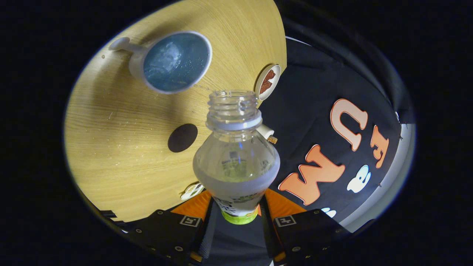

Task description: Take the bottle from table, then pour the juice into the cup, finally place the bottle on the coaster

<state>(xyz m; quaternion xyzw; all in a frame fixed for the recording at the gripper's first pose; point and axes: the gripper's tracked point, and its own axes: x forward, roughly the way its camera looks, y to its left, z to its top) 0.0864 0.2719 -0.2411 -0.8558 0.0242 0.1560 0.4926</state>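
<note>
Holding the bottle [236, 162] low by its label between both fingers [236, 218], tilted above the table [111, 147] near the cup [172, 61], you've got light, slick, squashy plastic, so squeeze gently.

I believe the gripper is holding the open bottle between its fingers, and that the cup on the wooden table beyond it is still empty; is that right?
Not quite: the cup is not empty. The gripper view shows it already holding blue liquid, seen through its open rim. The rest stands: the gripper is shut on the bottle, whose cap is off, and the cup stands on the wooden table beyond the fingers.
</note>
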